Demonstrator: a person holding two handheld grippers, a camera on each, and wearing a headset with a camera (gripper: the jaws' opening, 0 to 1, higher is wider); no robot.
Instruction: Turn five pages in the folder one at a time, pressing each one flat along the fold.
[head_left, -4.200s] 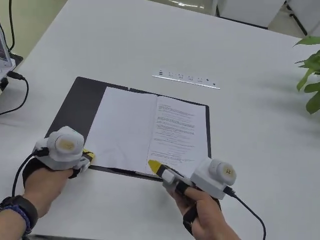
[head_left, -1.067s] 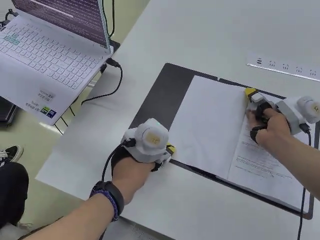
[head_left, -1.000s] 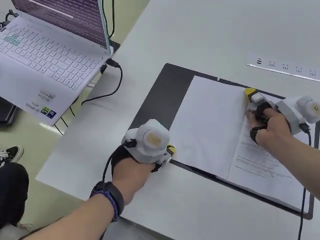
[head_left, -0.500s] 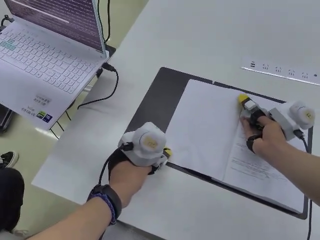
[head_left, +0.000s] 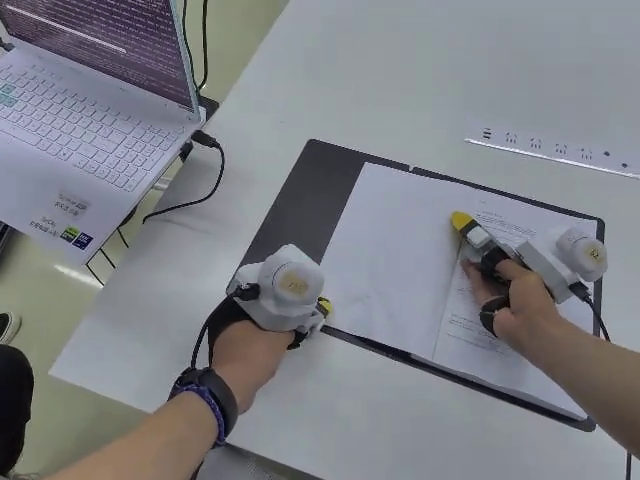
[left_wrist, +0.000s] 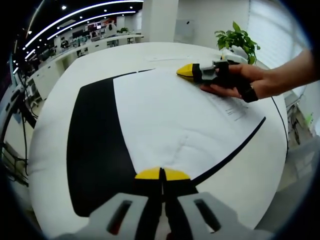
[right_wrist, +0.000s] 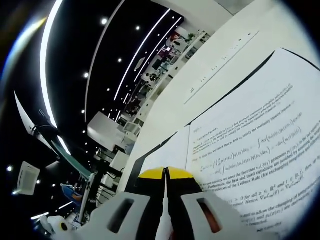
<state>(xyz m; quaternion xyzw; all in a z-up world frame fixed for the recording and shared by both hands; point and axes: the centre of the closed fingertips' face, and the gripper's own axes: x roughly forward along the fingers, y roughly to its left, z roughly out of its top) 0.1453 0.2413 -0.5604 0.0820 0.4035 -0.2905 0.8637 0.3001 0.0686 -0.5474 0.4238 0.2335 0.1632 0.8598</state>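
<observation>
Both sets of jaws are closed. The right gripper (head_left: 461, 221) presses the folder's (head_left: 300, 200) fold, and the left gripper (left_wrist: 161, 174) pins its near edge. A skewed stroke could crease the page (head_left: 400, 255).

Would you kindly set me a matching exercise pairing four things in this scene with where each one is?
Things:
1. left gripper
2. right gripper
3. laptop
4. power strip

Places:
A. on the table, beyond the folder
B. on the fold between the pages
C. at the folder's near edge
D. left of the table

Pairs: 1-C, 2-B, 3-D, 4-A
</observation>
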